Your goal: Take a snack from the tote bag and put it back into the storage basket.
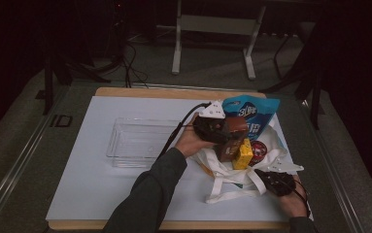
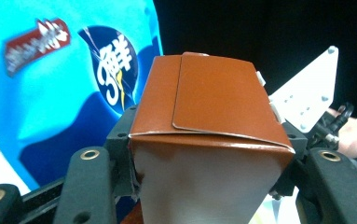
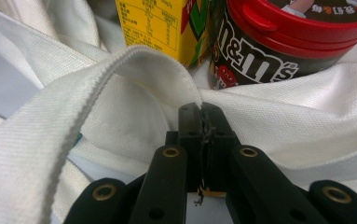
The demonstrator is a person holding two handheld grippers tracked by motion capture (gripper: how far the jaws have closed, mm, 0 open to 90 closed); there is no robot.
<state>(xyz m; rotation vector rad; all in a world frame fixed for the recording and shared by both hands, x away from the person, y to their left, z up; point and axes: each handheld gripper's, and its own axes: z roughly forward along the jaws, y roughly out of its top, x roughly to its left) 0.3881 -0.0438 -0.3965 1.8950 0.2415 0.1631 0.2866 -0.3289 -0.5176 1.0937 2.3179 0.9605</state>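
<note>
A: In the high view, where was the box point(image 1: 232, 138)?

B: Clamped in the left gripper point(image 1: 222, 130), lifted just above the mouth of the bag point(image 1: 232, 177) near the desk's point(image 1: 96, 184) right edge. Judging from that pose, it was being drawn out of the bag. The tray point(image 1: 140, 141) sat at the desk's middle, apart from the bag, with nothing visible in it (a likely place for the goods, I'd guess).

A: And the right gripper point(image 1: 263, 178)?

B: Low at the bag's near side by the front right corner, probably pinning the cloth so the bag wouldn't rise with the box. Inside the bag were a carton point(image 1: 243, 154) and a jar point(image 1: 259, 151); a pouch point(image 1: 249, 114) stood at the bag's far side, though I couldn't tell whether it was in it.

A: The left gripper view?

B: The jaws stood partly apart, their pads pressed on both sides of the box point(image 2: 209, 135), its folded brown flap upward. The pouch point(image 2: 50, 93) loomed just behind.

A: And the right gripper view?

B: The jaws were pressed together on the bag's strap point(image 3: 97, 88) where it met the cloth (fabric pinched between the tips). Beyond them the carton point(image 3: 162, 25) and jar point(image 3: 269, 46) stood side by side, touching, bedded in the bag point(image 3: 306, 112).
</note>
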